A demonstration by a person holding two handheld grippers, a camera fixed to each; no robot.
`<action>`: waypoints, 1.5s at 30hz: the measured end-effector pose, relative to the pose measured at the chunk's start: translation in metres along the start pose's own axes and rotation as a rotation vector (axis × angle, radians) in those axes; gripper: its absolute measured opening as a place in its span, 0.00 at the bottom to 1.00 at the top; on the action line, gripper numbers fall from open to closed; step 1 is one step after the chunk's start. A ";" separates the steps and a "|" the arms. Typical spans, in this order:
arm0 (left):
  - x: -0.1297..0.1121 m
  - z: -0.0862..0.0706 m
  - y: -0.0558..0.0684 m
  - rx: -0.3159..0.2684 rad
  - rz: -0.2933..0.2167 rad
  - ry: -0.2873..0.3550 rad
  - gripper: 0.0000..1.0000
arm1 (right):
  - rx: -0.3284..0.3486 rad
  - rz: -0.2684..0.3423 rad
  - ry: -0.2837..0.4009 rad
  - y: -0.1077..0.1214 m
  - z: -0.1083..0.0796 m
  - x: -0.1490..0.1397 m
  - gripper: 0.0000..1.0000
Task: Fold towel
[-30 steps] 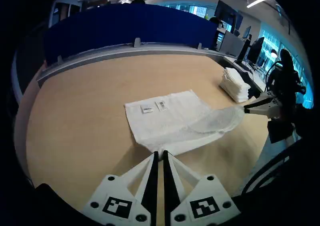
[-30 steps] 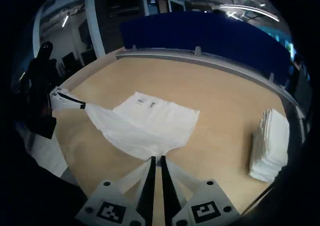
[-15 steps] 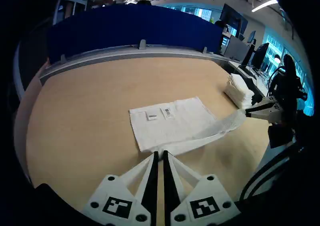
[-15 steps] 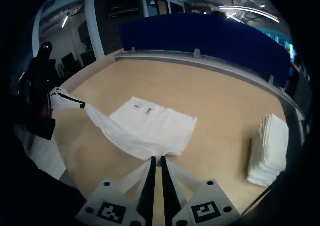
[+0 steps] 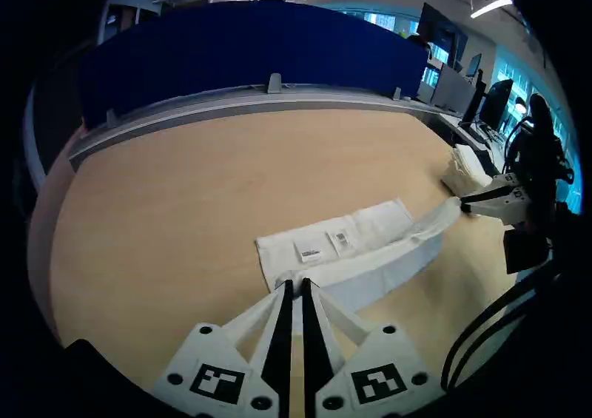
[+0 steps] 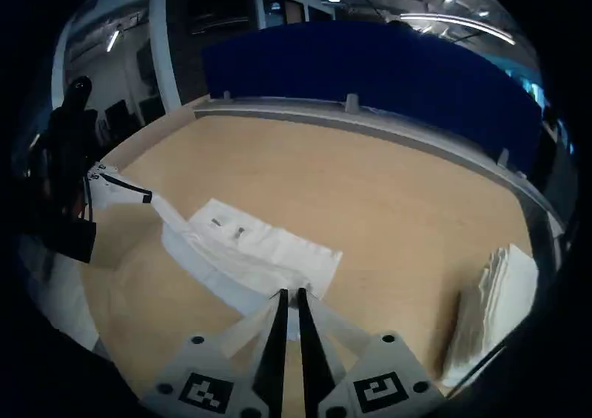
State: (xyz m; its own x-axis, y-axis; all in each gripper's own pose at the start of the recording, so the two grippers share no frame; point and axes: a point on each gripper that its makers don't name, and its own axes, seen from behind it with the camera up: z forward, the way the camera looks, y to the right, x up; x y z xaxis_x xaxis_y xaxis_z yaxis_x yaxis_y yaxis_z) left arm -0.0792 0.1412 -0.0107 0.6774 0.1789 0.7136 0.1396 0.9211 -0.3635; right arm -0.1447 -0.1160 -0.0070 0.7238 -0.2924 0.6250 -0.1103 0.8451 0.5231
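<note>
A white towel (image 5: 348, 249) lies on the wooden table (image 5: 185, 196), its near edge lifted and stretched between the two grippers. My left gripper (image 5: 294, 288) is shut on one corner of that edge. My right gripper (image 6: 287, 297) is shut on the other corner of the towel (image 6: 251, 255). Two small labels (image 5: 325, 245) show on the towel's flat part. In the left gripper view the right gripper (image 5: 465, 206) holds the towel at the far right. In the right gripper view the left gripper (image 6: 148, 196) holds it at the left.
A stack of folded white towels (image 6: 492, 299) sits near the table's right edge, also seen as a stack (image 5: 468, 168) in the left gripper view. A blue partition (image 5: 244, 48) with a grey rail runs along the table's far side. Office desks and monitors stand beyond.
Both grippers have carried the held edge forward over the towel, so the flat part now looks narrower and the lifted edge lies over it as a band.
</note>
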 end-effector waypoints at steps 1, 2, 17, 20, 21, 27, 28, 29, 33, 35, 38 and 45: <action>0.000 0.005 -0.002 0.001 0.001 -0.004 0.08 | -0.002 0.004 -0.003 0.002 0.005 0.000 0.10; 0.001 0.010 -0.004 0.003 0.002 -0.008 0.08 | -0.005 0.008 -0.006 0.005 0.010 0.000 0.10; -0.022 0.057 -0.017 0.004 0.008 -0.066 0.08 | -0.020 0.052 -0.068 0.021 0.051 -0.023 0.10; -0.022 0.062 -0.020 0.009 0.012 -0.066 0.10 | -0.030 0.048 -0.077 0.023 0.056 -0.026 0.11; -0.022 0.063 -0.021 0.011 0.013 -0.064 0.12 | -0.035 0.046 -0.080 0.024 0.058 -0.027 0.13; -0.022 0.068 -0.033 0.049 0.014 -0.062 0.23 | -0.074 0.030 -0.090 0.032 0.063 -0.032 0.33; -0.022 0.068 -0.035 0.055 0.019 -0.061 0.26 | -0.080 0.028 -0.089 0.033 0.063 -0.032 0.35; -0.022 0.068 -0.036 0.061 0.023 -0.061 0.29 | -0.087 0.026 -0.088 0.034 0.064 -0.032 0.37; -0.022 0.069 -0.042 0.082 0.037 -0.061 0.41 | -0.111 0.018 -0.085 0.040 0.066 -0.031 0.44; -0.022 0.070 -0.045 0.090 0.034 -0.061 0.45 | -0.122 0.015 -0.082 0.042 0.068 -0.030 0.50; -0.020 0.070 -0.049 0.099 0.027 -0.059 0.49 | -0.139 0.015 -0.073 0.046 0.070 -0.026 0.65; -0.012 0.071 -0.059 0.129 0.025 -0.048 0.67 | -0.167 0.026 -0.043 0.053 0.071 -0.015 0.93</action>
State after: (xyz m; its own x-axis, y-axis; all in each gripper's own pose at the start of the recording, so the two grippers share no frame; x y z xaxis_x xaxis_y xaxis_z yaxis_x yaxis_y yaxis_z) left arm -0.1471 0.1098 0.0449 0.6434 0.2163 0.7343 0.0269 0.9523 -0.3041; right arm -0.2095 -0.0983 0.0527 0.6919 -0.2852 0.6632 -0.0118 0.9141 0.4054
